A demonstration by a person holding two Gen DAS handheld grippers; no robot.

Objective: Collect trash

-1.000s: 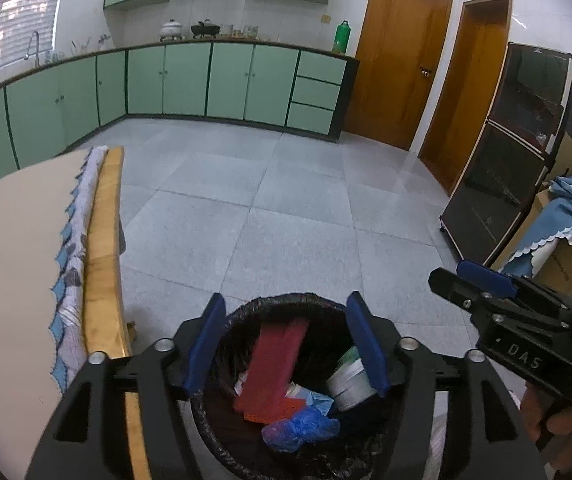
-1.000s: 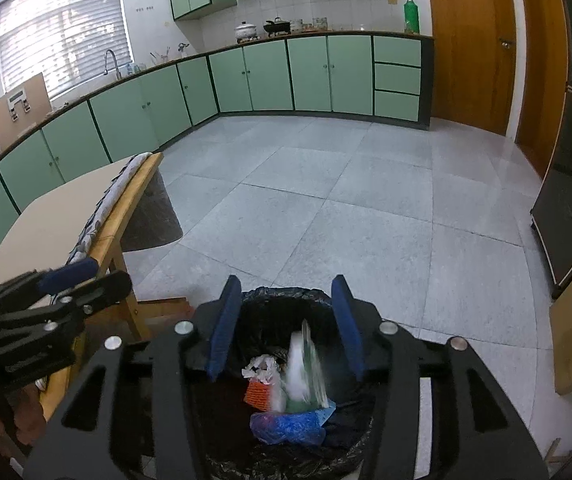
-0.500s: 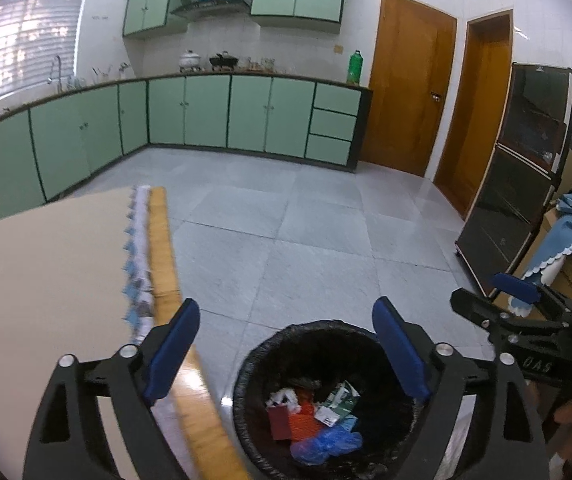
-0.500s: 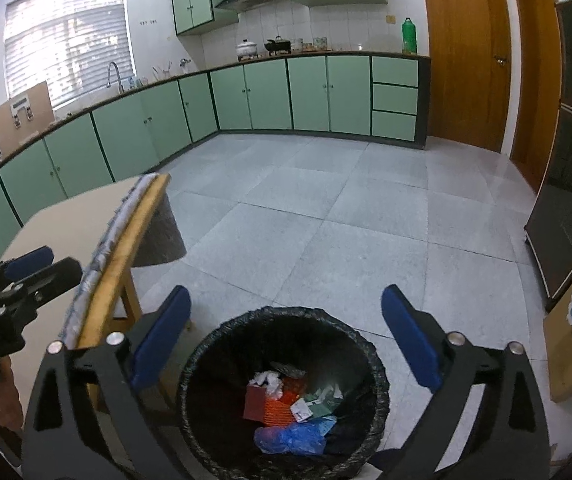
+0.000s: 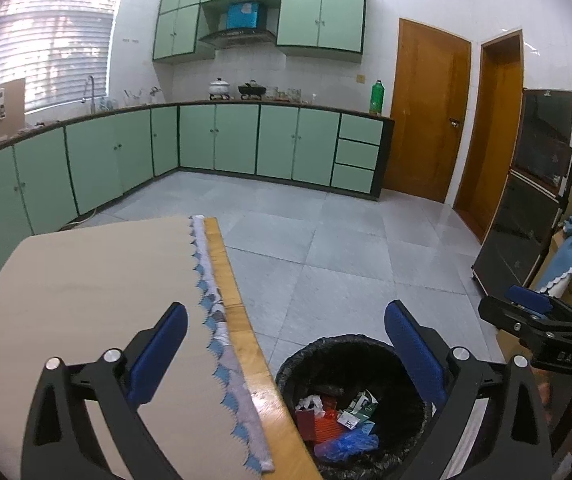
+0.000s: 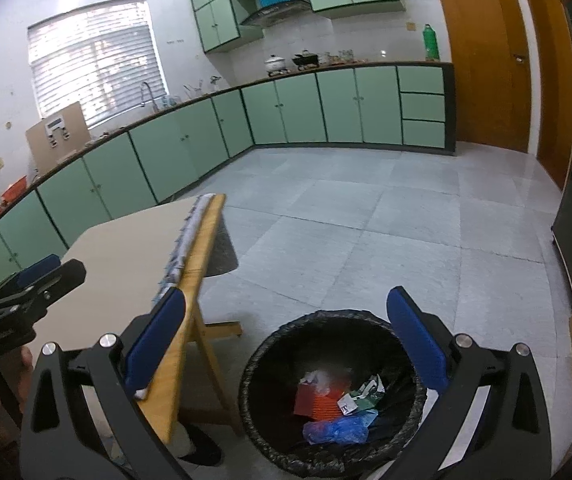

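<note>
A black-lined trash bin (image 5: 338, 340) stands on the floor beside the table, below both grippers. Inside lie a red packet (image 5: 306, 420), a green-and-white wrapper (image 5: 360, 404) and a blue plastic bag (image 5: 346, 444). My left gripper (image 5: 286, 310) hovers above the bin and the table's edge, its jaws opening wide with nothing between them. My right gripper (image 6: 286, 295) is open above the bin (image 6: 326, 316), also with nothing in it. The same trash shows there: red packet (image 6: 314, 400), blue bag (image 6: 336, 430). Each gripper appears in the other's view, right gripper (image 5: 526, 308), left gripper (image 6: 45, 276).
A wooden folding table (image 5: 85, 300) with a light top and a patterned cloth strip (image 5: 213, 312) along its edge stands left of the bin. Grey tiled floor (image 6: 366, 220) stretches to green kitchen cabinets (image 5: 237, 140). A dark glass cabinet (image 5: 534, 208) and wooden doors (image 5: 426, 112) are on the right.
Both grippers opened wide and rose back from the bin. The red strip from the left and the wrapper from the right dropped in and now lie among the trash.
</note>
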